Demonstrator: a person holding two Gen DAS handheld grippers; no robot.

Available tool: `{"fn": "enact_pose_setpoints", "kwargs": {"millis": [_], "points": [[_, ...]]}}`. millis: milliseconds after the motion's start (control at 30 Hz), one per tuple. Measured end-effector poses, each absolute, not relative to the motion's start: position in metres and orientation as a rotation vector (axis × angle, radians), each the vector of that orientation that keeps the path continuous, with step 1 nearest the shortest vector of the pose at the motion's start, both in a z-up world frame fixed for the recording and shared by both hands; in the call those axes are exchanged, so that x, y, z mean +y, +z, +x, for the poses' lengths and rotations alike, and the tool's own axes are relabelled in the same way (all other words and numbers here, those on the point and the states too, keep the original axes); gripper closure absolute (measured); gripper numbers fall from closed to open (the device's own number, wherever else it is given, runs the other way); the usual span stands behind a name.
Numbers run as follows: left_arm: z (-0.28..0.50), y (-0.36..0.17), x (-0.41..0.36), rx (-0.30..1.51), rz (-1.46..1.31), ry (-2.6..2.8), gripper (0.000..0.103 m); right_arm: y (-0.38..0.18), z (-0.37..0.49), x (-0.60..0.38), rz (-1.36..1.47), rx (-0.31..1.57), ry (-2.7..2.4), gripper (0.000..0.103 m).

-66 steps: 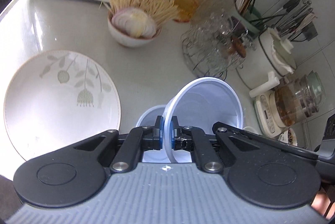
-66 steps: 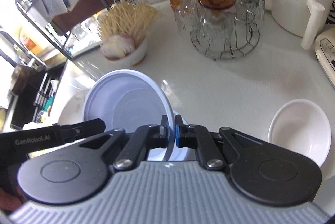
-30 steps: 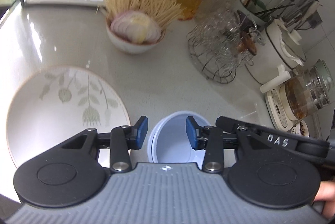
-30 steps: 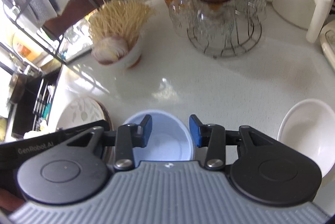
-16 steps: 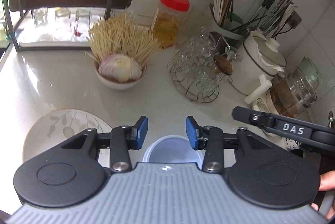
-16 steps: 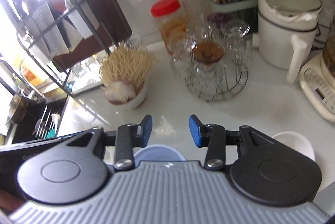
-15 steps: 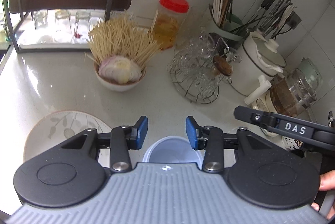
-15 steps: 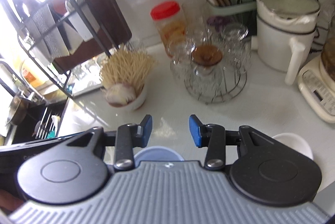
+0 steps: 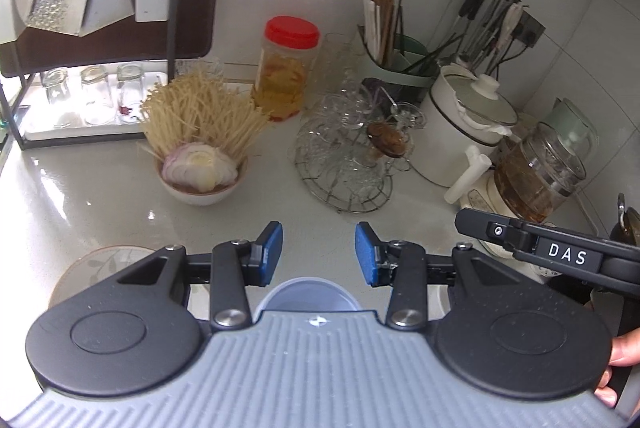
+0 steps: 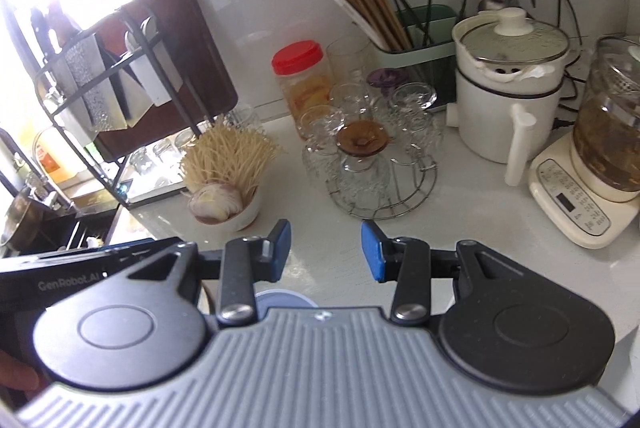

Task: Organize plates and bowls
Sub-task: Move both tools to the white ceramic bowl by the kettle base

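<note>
Both grippers are open and hold nothing. The blue bowl (image 9: 306, 294) sits at bottom centre, directly below and behind the left gripper (image 9: 319, 252). The right gripper (image 10: 326, 250) has it lower left. The plate (image 9: 100, 264) lies at left. Readable text: "DAS", "GenRobot.AI".

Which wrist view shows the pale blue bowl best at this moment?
The left wrist view: the pale blue bowl shows its rim and part of its inside, below the open left gripper. The right wrist view catches only a sliver of it beneath the open right gripper.
</note>
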State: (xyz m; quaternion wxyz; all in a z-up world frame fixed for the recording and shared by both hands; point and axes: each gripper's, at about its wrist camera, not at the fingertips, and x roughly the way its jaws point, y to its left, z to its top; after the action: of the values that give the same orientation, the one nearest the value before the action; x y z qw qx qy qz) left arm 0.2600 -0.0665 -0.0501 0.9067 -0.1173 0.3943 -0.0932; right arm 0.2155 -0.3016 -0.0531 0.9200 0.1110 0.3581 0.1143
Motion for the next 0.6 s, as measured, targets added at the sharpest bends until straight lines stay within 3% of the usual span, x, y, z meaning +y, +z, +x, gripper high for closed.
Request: {"fn": "enact_pose_setpoints", "kwargs": {"millis": [600], "points": [[0.265,-0.050,-0.127,0.812,-0.168,-0.348,0.056,-0.054,0.185,-0.351,0.282,0.692,0.070,0.061]]}}
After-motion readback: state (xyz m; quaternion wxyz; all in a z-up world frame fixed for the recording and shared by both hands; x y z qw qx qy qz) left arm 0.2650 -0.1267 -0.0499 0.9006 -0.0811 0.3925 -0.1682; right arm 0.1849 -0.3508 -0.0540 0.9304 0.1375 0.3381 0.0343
